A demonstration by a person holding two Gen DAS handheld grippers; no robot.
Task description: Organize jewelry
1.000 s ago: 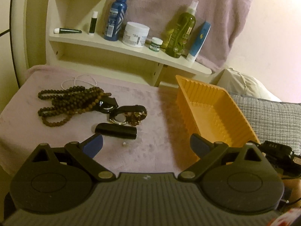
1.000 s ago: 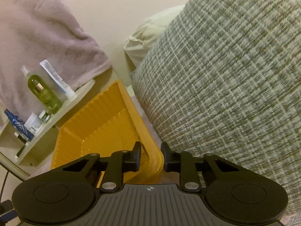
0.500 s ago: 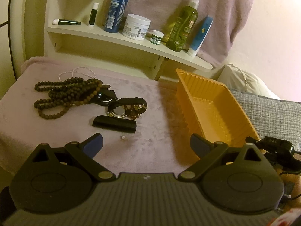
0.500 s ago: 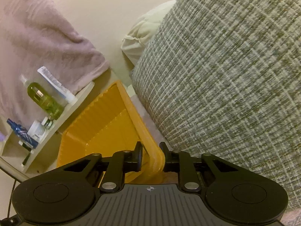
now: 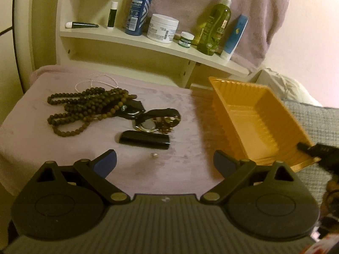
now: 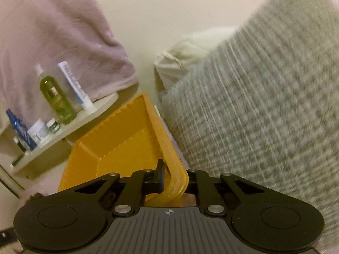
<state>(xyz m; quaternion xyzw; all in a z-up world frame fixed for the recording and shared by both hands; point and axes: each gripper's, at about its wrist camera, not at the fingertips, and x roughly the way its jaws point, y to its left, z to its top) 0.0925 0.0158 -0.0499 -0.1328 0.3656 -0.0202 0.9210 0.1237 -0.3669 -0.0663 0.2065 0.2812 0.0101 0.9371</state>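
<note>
Grey cushion (image 6: pixel 264 116) crowds orange tray (image 6: pixel 118 144) rt side, shelf (image 5: pixel 148 44) behind.

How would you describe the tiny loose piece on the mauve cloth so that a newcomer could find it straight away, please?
Start at the mauve cloth below the toiletries shelf, left of the orange tray. Find the black bar lying in front of the brown bead strands. Just nearer the camera sits a tiny pale stud, alone, touching nothing, and far smaller than anything around it.
</note>
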